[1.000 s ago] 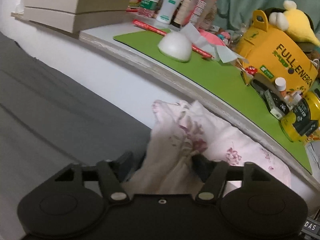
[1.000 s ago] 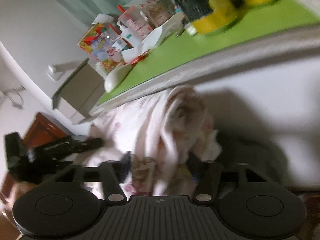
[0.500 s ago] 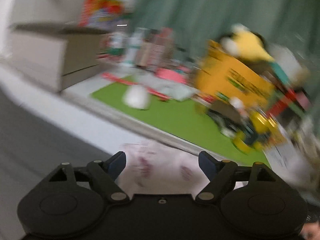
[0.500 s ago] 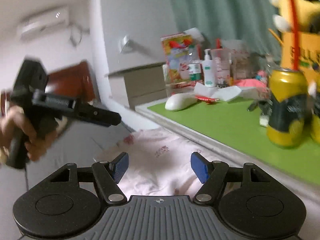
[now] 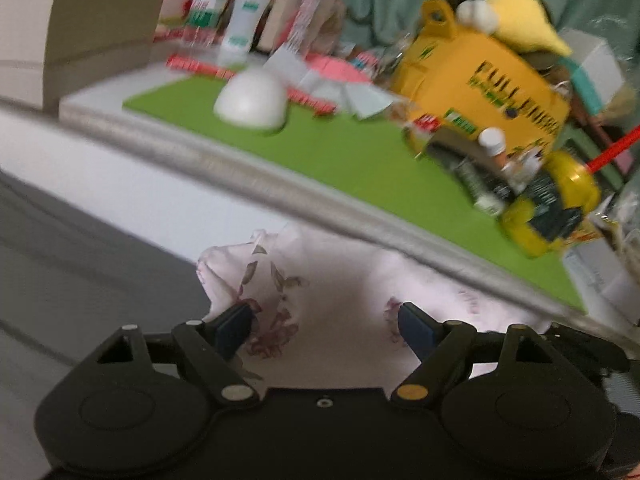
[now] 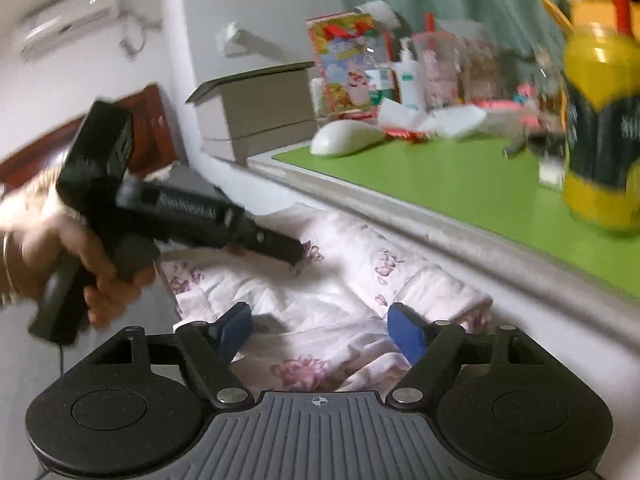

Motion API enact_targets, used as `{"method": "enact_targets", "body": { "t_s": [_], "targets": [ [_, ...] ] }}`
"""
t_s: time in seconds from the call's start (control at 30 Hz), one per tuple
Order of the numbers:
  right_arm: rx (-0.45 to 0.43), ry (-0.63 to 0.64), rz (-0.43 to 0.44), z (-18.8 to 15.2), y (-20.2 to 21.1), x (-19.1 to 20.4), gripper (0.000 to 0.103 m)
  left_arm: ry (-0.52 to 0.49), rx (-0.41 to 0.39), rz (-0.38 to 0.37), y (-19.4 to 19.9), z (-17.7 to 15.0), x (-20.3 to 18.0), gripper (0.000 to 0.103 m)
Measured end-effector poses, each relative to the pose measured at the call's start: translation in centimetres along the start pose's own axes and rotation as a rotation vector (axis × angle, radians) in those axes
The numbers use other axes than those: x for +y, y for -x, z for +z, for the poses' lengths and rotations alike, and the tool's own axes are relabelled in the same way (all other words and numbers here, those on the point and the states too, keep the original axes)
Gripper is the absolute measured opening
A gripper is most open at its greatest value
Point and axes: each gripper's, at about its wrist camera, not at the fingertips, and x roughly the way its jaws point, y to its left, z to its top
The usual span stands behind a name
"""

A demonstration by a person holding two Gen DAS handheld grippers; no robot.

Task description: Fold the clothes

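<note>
Only right view shows the hand (image 6: 100, 276) | left tool (image 5: 326, 326) wide | right tool (image 6: 320, 326) opening above garment (image 6: 320, 292)

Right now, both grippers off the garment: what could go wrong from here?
1. The floral garment lies bunched, loosely folded; a regrab may pinch several layers.
2. It lies right against the desk edge; the can stands close to that edge, so a swing might knock it.
3. The left gripper hovers close to the right gripper; they could collide.

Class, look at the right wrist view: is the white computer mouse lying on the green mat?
Yes, the white computer mouse rests on the near-left end of the green mat, in front of the bottles.
</note>
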Motion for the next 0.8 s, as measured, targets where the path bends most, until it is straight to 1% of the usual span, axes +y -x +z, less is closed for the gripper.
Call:
{"method": "enact_targets", "body": {
  "t_s": [0.03, 0.07, 0.1, 0.13, 0.17, 0.23, 0.33, 0.43, 0.47, 0.53, 0.63, 0.7, 0.77, 0.8],
  "targets": [
    [0.002, -0.010, -0.005, 0.0, 0.0, 0.0, 0.079, 0.002, 0.003, 0.018, -0.4, -0.2, 0.1, 0.080],
    [0.003, -0.020, -0.010, -0.1, 0.0, -0.1, 0.079, 0.003, 0.014, 0.057, -0.8, -0.3, 0.1, 0.081],
    [-0.006, -0.027, -0.003, 0.2, 0.5, 0.0, 0.079, 0.020, 0.030, 0.074, -1.0, -0.4, 0.3, 0.082],
    [-0.015, -0.034, 0.005, 0.4, 1.0, 0.0, 0.079, 0.043, 0.029, 0.067, -0.8, -0.4, 0.5, 0.082],
    [-0.028, -0.036, 0.013, 0.6, 1.7, 0.1, 0.079, 0.051, 0.013, 0.067, -0.2, -0.4, 0.6, 0.082],
    [-0.056, -0.031, 0.023, 1.3, 3.2, 0.3, 0.081, 0.032, -0.039, 0.071, 1.7, -0.1, 0.3, 0.081],
    [-0.085, -0.007, 0.056, 1.5, 5.2, 0.5, 0.081, -0.064, -0.102, 0.067, 4.8, 0.3, -0.6, 0.082],
    [-0.087, 0.045, 0.101, 1.7, 6.2, 0.7, 0.081, -0.221, -0.142, 0.007, 7.1, 0.4, -2.6, 0.083],
    [-0.077, 0.089, 0.109, 1.7, 6.2, 0.9, 0.081, -0.286, -0.149, -0.016, 7.6, 0.3, -3.5, 0.084],
    [-0.058, 0.177, 0.125, 1.7, 6.2, 1.1, 0.081, -0.446, -0.140, -0.053, 7.8, 0.2, -5.6, 0.085],
    [-0.031, 0.289, 0.163, 1.7, 6.0, 1.2, 0.081, -0.657, -0.067, -0.075, 6.6, -0.1, -7.8, 0.085],
    [-0.013, 0.341, 0.190, 1.8, 5.4, 1.1, 0.081, -0.771, 0.001, -0.068, 5.4, -0.2, -8.7, 0.085],
    [0.007, 0.376, 0.214, 2.2, 4.6, 0.9, 0.081, -0.850, 0.059, -0.061, 4.2, 0.1, -8.9, 0.085],
    [0.020, 0.377, 0.210, 2.1, 3.9, 0.6, 0.081, -0.863, 0.083, -0.059, 3.6, 0.4, -8.7, 0.085]
  ]
}}
